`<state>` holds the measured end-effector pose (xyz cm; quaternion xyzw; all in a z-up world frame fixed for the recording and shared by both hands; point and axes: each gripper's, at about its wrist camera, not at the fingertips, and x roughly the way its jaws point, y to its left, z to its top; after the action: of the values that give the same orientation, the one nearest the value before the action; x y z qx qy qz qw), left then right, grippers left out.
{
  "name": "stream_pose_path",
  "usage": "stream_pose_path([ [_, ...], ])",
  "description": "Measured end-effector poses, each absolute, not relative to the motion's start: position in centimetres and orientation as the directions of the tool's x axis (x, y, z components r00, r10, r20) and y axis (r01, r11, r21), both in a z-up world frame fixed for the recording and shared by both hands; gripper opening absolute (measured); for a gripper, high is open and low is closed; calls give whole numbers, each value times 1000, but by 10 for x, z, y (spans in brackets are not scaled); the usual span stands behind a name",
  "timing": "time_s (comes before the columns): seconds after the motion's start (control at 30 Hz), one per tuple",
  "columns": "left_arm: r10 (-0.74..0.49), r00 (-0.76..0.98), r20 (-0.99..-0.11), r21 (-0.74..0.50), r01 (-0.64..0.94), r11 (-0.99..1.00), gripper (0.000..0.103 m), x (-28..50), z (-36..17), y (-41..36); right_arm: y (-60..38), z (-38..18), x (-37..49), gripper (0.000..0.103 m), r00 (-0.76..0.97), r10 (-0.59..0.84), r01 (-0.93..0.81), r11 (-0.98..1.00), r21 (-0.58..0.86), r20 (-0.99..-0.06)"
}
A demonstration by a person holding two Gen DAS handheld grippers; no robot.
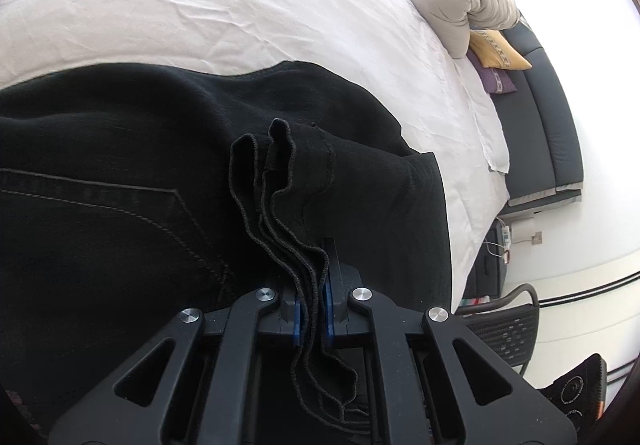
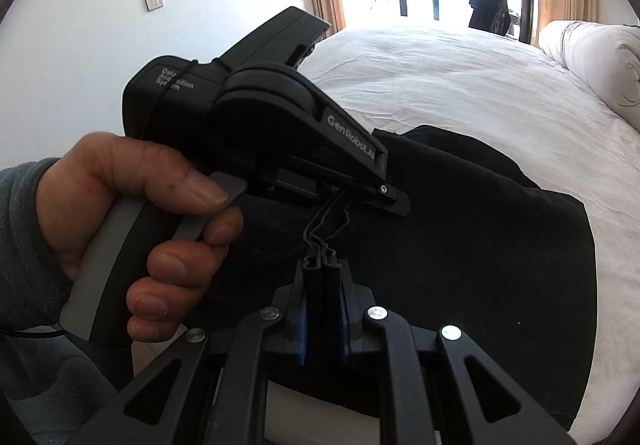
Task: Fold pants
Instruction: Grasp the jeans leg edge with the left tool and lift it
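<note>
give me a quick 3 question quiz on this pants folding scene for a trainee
1. True or false: the left gripper is shut on several stacked edges of the black pants.
2. What lies under the pants: A) white bed sheet B) wooden table C) carpet?
3. Fill in: the right gripper is shut on the pants' ____.

Key:
1. True.
2. A.
3. Edge; bunched hem layers stick out above its fingers.

Black pants, white bedsheet
</note>
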<state>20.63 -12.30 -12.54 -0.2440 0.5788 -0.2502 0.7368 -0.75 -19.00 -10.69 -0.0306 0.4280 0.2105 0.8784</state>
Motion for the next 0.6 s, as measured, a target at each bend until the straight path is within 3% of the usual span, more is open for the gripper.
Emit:
stream_pose_path([
  [0.37,-616,219,-757,-616,79,784,7,201,-146,-129,-181,-129,1,15,486,362,-418,896,152,-795],
  [0.47,-617,210,-758,-614,89,784,8,201,-144,-130,-184,-148,8,20,439,383,-384,898,216,-813],
  [0.6,-562,238,-792,-555,103,825,15,198,-129,-116,-214,-130,7,44,396,499,-348,858,377,-771],
])
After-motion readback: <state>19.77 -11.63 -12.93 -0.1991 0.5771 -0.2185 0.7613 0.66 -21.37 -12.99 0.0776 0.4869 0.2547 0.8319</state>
